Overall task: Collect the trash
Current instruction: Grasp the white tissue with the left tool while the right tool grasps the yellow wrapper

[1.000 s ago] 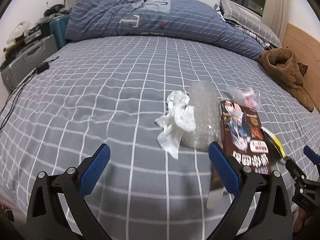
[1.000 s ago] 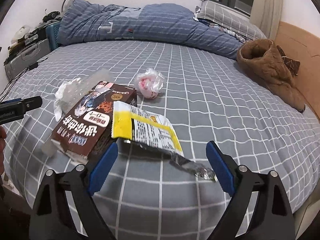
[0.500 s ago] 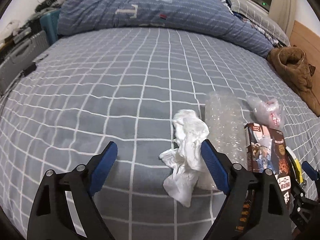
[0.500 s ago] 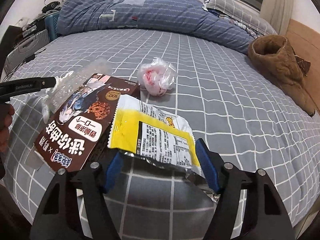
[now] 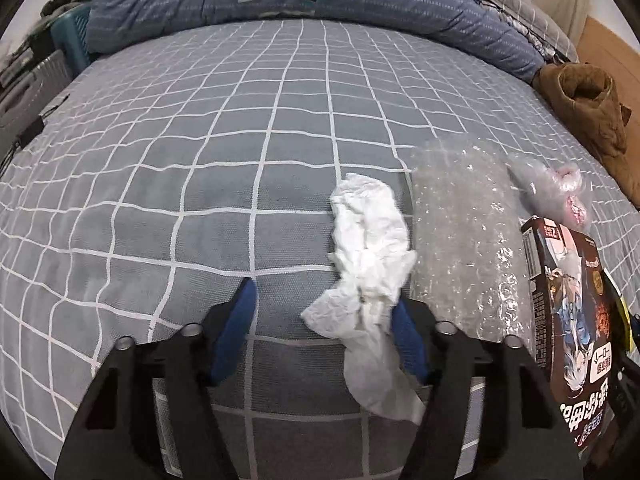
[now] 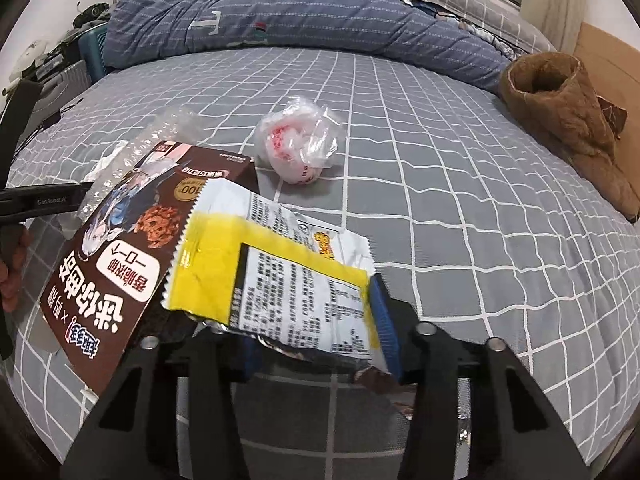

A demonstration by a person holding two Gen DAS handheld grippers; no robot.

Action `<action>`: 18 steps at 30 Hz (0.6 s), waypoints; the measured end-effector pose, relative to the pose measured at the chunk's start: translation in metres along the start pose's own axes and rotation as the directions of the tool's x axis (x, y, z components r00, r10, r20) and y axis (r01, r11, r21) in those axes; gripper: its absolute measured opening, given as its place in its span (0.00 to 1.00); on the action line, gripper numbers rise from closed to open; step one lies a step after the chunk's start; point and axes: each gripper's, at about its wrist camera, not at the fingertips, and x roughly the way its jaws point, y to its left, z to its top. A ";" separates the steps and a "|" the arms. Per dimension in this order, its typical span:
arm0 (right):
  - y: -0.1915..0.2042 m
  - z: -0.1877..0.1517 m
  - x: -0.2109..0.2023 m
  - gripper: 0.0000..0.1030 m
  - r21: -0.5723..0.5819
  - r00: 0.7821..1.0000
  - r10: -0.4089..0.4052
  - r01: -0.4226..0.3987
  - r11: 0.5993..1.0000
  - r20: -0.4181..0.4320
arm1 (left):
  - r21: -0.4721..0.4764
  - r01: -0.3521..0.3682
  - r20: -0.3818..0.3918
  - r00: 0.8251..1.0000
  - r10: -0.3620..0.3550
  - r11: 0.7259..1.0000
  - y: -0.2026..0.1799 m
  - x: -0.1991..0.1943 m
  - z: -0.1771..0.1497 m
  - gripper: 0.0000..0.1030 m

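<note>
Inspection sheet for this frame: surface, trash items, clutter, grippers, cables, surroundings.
Surface: bed with grey checked sheet.
Job's things: crumpled tissue, bubble wrap, brown snack box, yellow-white wrapper, balled plastic bag.
Clutter: brown garment, bunched blue duvet.
Grippers: left gripper closing, tissue between its jaws, one pad apart; right gripper closing around the wrapper.
Cables: dark cable at the bed's left edge.
Surroundings: suitcase, window, curtain.
</note>
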 end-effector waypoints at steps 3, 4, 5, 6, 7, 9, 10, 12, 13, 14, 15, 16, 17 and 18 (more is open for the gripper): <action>-0.002 0.000 0.000 0.28 0.010 1.000 -0.002 0.002 1.000 0.000 | -0.001 -0.002 0.011 1.000 0.002 1.000 -0.002 -0.003 -0.001 0.40; -0.003 0.000 -0.001 0.24 0.012 1.000 -0.001 0.001 1.000 0.003 | -0.001 -0.002 0.012 1.000 0.002 1.000 -0.004 -0.003 0.001 0.37; -0.004 0.000 -0.002 0.20 0.015 1.000 0.000 0.000 1.000 0.005 | -0.002 -0.001 0.014 1.000 0.001 1.000 -0.005 -0.004 0.002 0.31; -0.005 0.000 -0.003 0.18 0.016 1.000 0.001 -0.001 1.000 0.007 | -0.005 0.002 0.015 1.000 -0.002 1.000 -0.005 -0.005 0.002 0.26; -0.005 0.000 -0.004 0.15 0.018 1.000 0.000 -0.001 1.000 0.010 | -0.008 0.000 0.017 1.000 0.000 1.000 -0.004 -0.006 0.003 0.25; -0.006 0.000 -0.007 0.11 0.023 1.000 -0.001 0.000 1.000 0.016 | -0.011 -0.001 0.024 1.000 0.001 1.000 -0.004 -0.010 0.002 0.18; -0.006 0.001 -0.008 0.11 0.026 1.000 0.000 0.000 1.000 0.019 | -0.013 -0.001 0.028 1.000 0.001 1.000 -0.004 -0.011 0.004 0.18; -0.006 0.002 -0.012 0.09 0.029 1.000 -0.003 0.002 1.000 0.029 | -0.014 0.001 0.037 0.999 0.000 1.000 -0.004 -0.015 0.004 0.16; -0.006 0.002 -0.014 0.08 0.028 0.999 -0.001 0.001 1.000 0.032 | -0.012 -0.001 0.043 0.999 0.001 1.000 -0.006 -0.017 0.004 0.16; -0.005 0.003 -0.016 0.07 0.029 0.999 0.000 -0.001 1.000 0.036 | -0.010 0.000 0.047 0.999 0.000 1.000 -0.007 -0.019 0.004 0.16; -0.005 0.003 -0.017 0.07 0.029 0.999 0.001 -0.002 1.000 0.039 | -0.007 0.001 0.049 0.999 0.000 1.000 -0.009 -0.021 0.004 0.16; -0.005 0.003 -0.018 0.07 0.029 0.999 0.002 -0.003 1.000 0.040 | -0.004 0.001 0.054 0.999 -0.001 1.000 -0.010 -0.023 0.004 0.16; -0.005 0.004 -0.020 0.07 0.028 0.999 0.002 -0.003 1.000 0.043 | -0.002 0.002 0.058 0.998 -0.002 1.000 -0.013 -0.026 0.004 0.16; -0.004 0.004 -0.021 0.07 0.028 0.999 0.001 -0.003 1.000 0.045 | 0.002 0.003 0.064 0.998 -0.003 1.000 -0.014 -0.030 0.003 0.16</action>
